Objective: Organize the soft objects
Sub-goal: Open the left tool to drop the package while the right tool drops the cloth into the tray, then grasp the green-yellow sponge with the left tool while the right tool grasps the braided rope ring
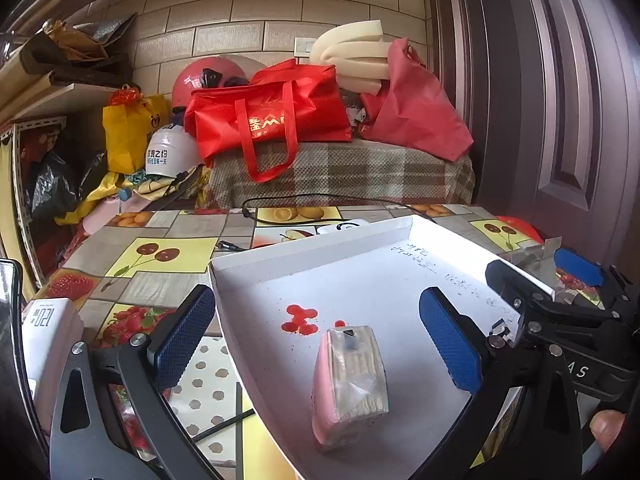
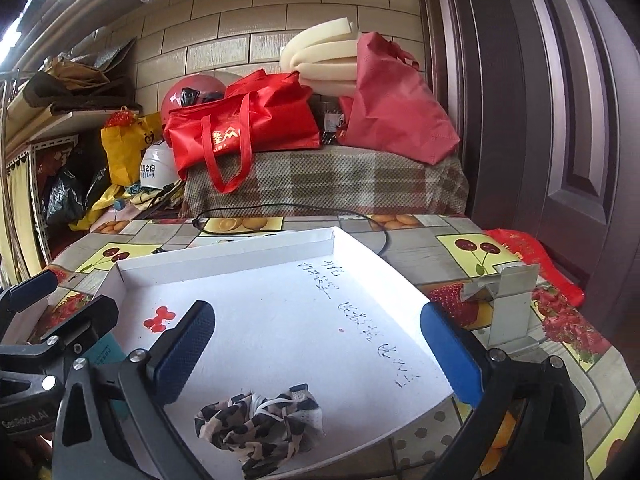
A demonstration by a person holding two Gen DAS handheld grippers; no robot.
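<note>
With both the left gripper [image 1: 316, 344] and right gripper [image 2: 320, 356] wide and empty, I judge it best to pinch the crumpled camouflage cloth [image 2: 260, 428] at its bunched centre near the white tray's [image 2: 280, 320] front edge, clear of the wrapped tissue pack [image 1: 352, 384].

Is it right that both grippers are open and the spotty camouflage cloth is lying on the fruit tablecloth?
Not quite. Both the left gripper and right gripper are open, but the camouflage cloth lies inside the white tray, not on the tablecloth. The right wrist view shows it.

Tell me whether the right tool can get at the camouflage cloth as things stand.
Probably yes. The right tool is open, the crumpled camouflage cloth lies on the white tray just ahead between its fingers, and nothing covers it.
</note>
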